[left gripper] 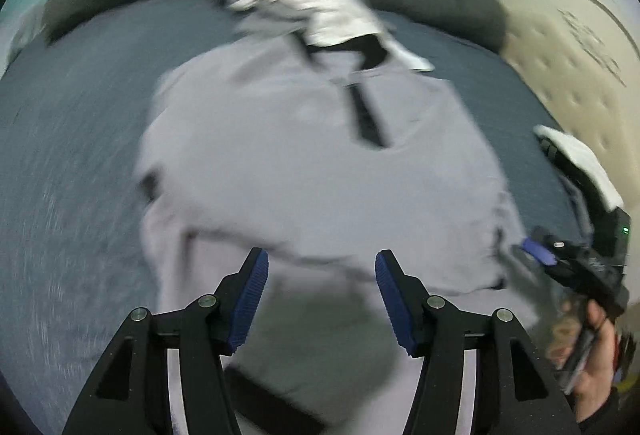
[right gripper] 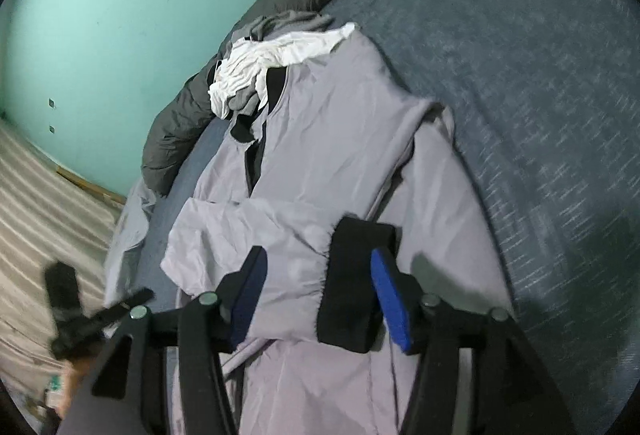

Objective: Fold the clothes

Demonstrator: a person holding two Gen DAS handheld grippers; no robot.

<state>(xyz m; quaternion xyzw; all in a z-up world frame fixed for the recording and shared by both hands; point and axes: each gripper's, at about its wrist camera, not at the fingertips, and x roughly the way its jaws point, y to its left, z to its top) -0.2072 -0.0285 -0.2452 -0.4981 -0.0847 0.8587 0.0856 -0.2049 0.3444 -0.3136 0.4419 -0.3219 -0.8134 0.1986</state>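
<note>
my left gripper [left gripper: 322, 295] hangs with its jaws parted and nothing between the pads, over the near hem of the lilac jacket [left gripper: 304, 163]; my right gripper [right gripper: 320, 295] is likewise unclenched, its pads astride the jacket's black cuff [right gripper: 354, 283] without pressing on it. the jacket lies flat on the blue bedspread [right gripper: 540, 95], long axis running from both grippers away to its collar, beside the white garment [right gripper: 260, 63]. i judge the right gripper nearer the sleeve, so the next fold starts there.
</note>
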